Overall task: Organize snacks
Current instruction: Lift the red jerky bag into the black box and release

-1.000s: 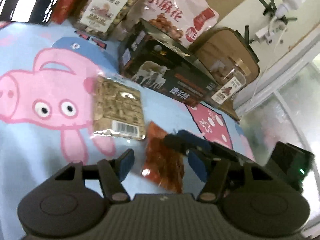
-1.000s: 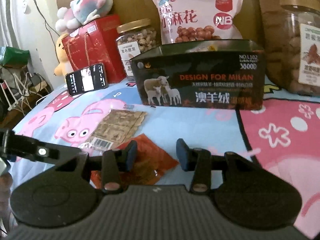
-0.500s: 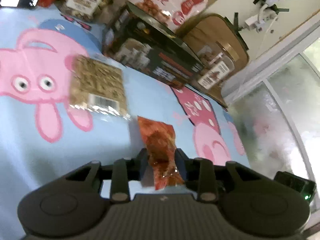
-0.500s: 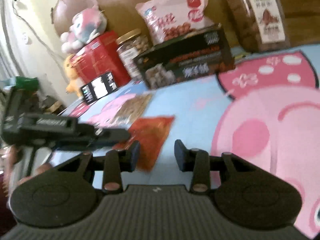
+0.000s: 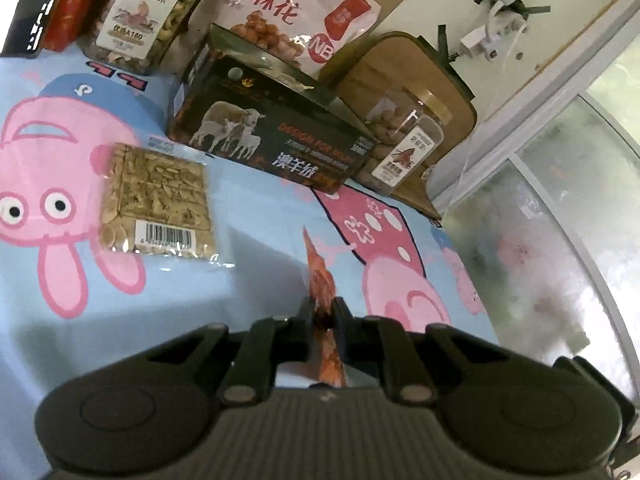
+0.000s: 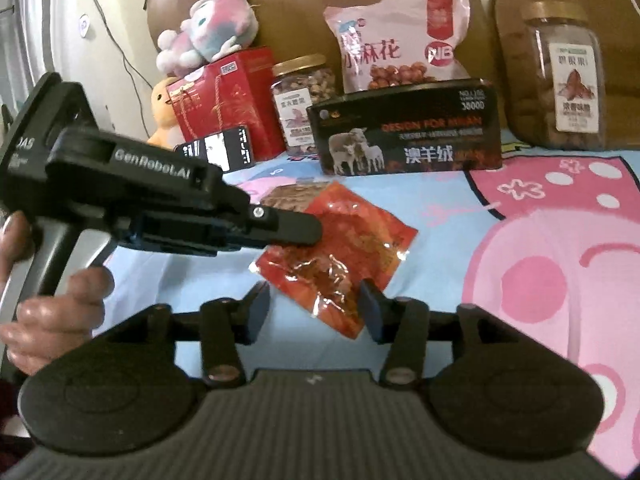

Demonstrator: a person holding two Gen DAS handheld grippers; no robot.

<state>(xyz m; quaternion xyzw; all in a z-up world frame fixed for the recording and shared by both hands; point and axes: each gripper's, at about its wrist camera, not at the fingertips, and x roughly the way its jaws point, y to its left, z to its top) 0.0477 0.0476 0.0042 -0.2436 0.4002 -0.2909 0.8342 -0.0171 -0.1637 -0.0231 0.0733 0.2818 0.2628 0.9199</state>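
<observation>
My left gripper (image 5: 322,314) is shut on a red snack packet (image 5: 320,280), held edge-on between its pads above the blue cartoon cloth. In the right wrist view the same red packet (image 6: 344,248) hangs from the left gripper's fingers (image 6: 288,228). My right gripper (image 6: 314,312) is open and empty, just in front of the packet's lower edge. A clear packet of seed brittle (image 5: 156,204) lies flat on the cloth. An open black box with sheep on it (image 5: 272,140) stands behind; it also shows in the right wrist view (image 6: 408,136).
Along the back stand a nut jar (image 5: 144,12), a pink snack bag (image 5: 292,4), a second jar (image 5: 404,152), a red gift box (image 6: 228,96), a phone (image 6: 220,150) and plush toys (image 6: 208,36). The cloth's right edge (image 5: 472,280) meets a window.
My left gripper has shut on the red packet and lifted it off the cloth, turning it edge-on. The right gripper has swung back to face the packet and stays open.
</observation>
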